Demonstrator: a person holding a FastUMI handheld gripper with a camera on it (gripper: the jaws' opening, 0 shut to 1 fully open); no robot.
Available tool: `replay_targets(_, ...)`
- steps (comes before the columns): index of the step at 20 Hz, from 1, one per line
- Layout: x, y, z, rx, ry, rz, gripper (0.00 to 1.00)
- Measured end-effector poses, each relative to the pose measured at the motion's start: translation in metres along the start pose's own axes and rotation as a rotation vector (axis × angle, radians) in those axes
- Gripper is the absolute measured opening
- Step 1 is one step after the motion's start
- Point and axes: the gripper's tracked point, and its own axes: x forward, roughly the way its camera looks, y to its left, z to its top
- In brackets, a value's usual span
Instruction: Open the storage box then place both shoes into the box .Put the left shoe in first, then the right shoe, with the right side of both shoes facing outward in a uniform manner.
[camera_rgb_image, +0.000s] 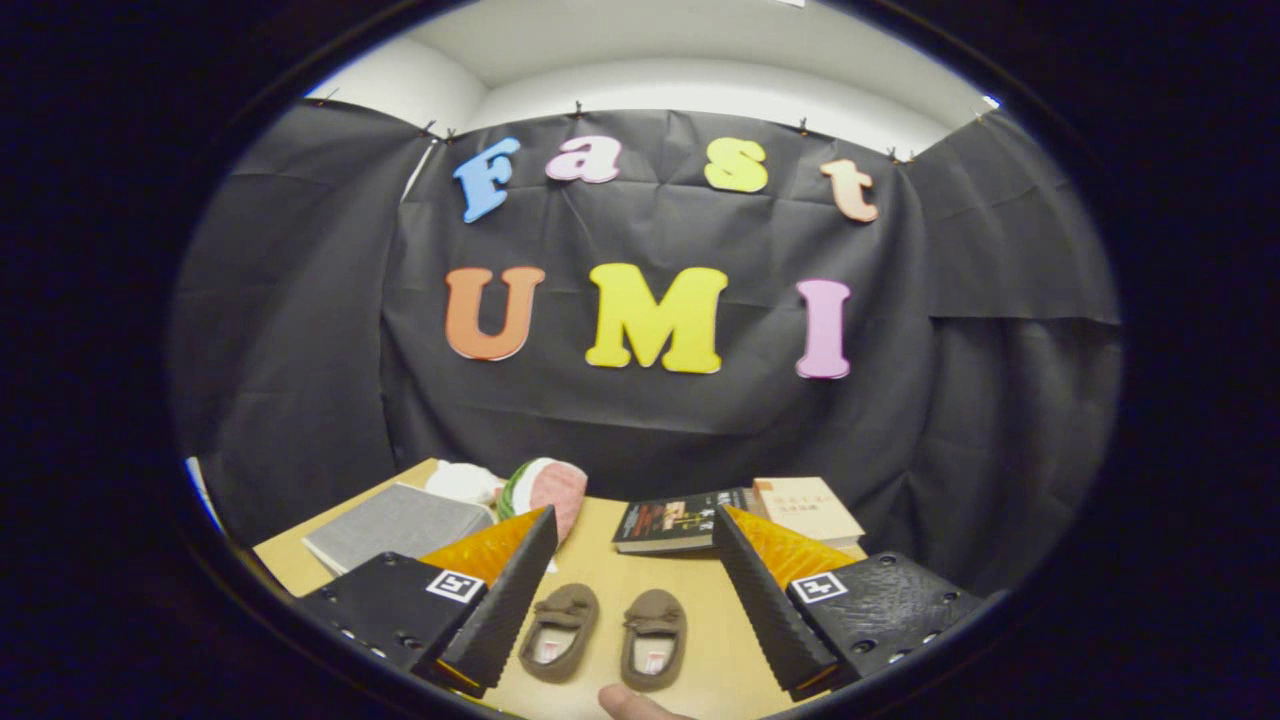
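**Gripper wide open over the shoes, nothing started yet**

Gripper (635, 590) spread wide, holding nothing, hovering above the wooden table (720, 640). Left finger (505, 600) and right finger (765, 600) well apart, with both little brown shoes sitting on the table in the gap between them.

Left-hand shoe (560, 632) and right-hand shoe (654, 640) side by side, just apart, not touching either finger. Both upright on their soles, openings facing up. Toes with the small bows pointing away toward the booth wall, heels toward the gripper, so long axes running roughly along the fingers' direction, the left-hand one angled slightly. Can't really tell which is the left foot's shoe from here.

Progress-wise: looks like basically zero. No shoe picked up, no storage box spotted to open. Box opening plus both placements seemingly all left to do.

Other stuff further back: grey book (400, 525), a dark book (675, 522), a tan book (808, 508), and a pink-and-green bundle (545, 490).
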Motion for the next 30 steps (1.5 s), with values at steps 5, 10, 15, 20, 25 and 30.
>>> replay_targets(5, 0.037, 0.057, -0.065, 0.082, 0.182, 0.160, 0.95)
replay_targets(10, 0.065, 0.116, -0.135, 0.236, 0.393, 0.346, 0.94)
replay_targets(15, 0.089, 0.158, -0.172, 0.470, 0.579, 0.507, 0.94)
replay_targets(20, 0.086, 0.180, -0.175, 0.725, 0.695, 0.671, 0.94)
replay_targets(25, 0.081, 0.197, -0.181, 0.906, 0.818, 0.748, 0.90)
replay_targets(30, 0.077, 0.194, -0.182, 0.884, 0.842, 0.723, 0.72)
